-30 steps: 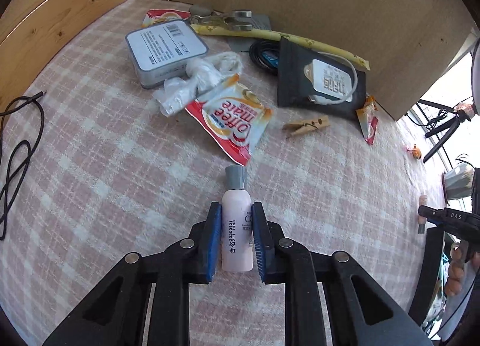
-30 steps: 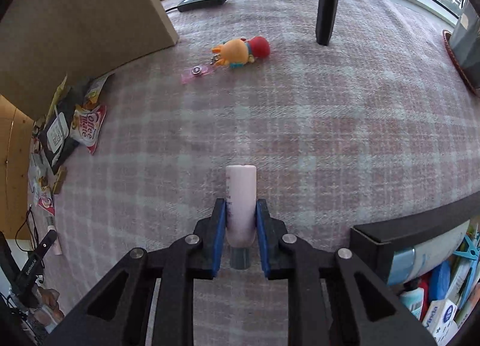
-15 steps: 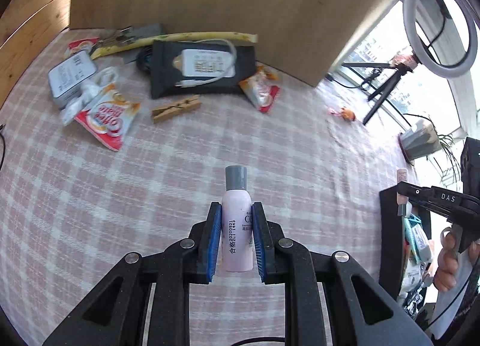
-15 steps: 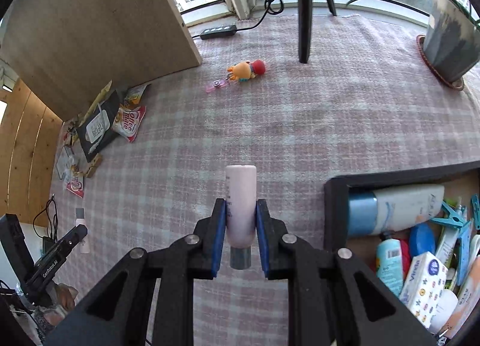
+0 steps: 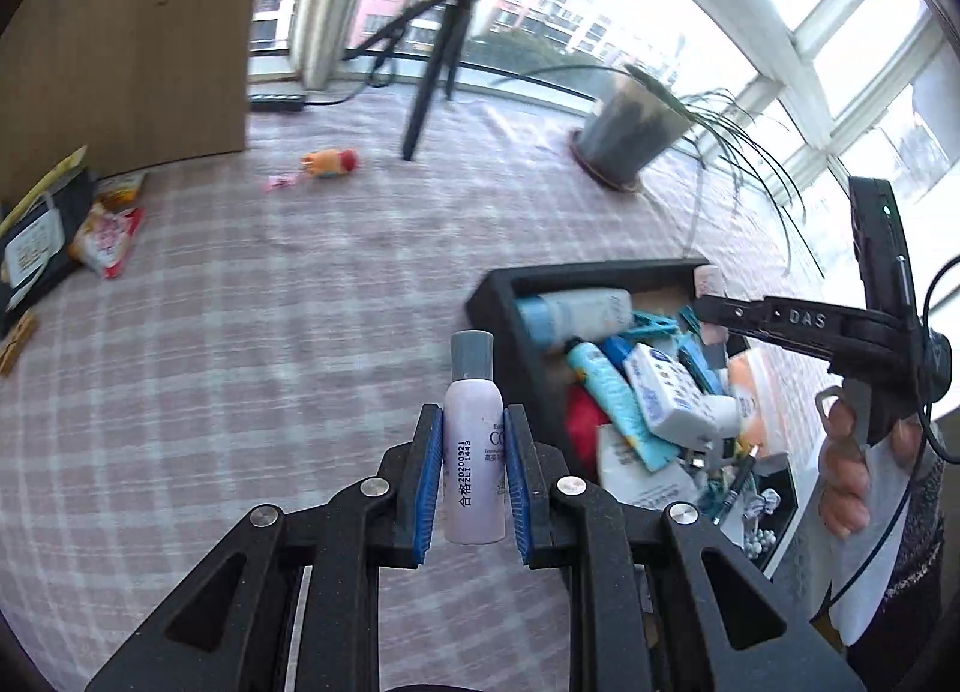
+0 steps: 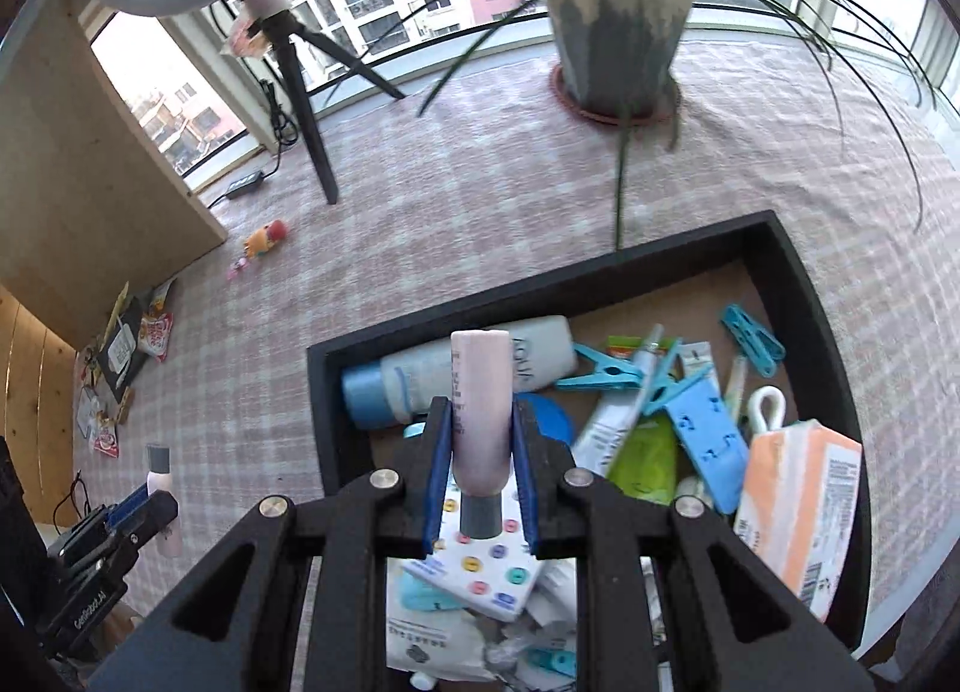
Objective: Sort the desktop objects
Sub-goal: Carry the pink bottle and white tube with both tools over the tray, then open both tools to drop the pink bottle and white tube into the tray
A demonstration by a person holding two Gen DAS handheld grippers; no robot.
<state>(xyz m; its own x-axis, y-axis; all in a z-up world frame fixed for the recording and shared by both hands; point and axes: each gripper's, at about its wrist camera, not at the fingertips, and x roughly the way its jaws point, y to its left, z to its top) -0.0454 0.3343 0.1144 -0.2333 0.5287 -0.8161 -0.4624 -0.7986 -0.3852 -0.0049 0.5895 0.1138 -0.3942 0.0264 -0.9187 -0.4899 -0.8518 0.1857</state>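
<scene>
Bottles (image 5: 474, 440) (image 6: 483, 428), one clamped in each hand-held gripper (image 5: 474, 488) (image 6: 480, 482), hang near the black tray (image 6: 540, 284) at lower right; next, release inside.

"20200921" on lilac bottle (image 5: 473, 470)

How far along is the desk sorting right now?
Done: the black tray already holds bottles, tubes and clips. In hand: the right gripper and left gripper each clamp a small pink bottle. Left: the toy and packets by the wooden board.
</scene>
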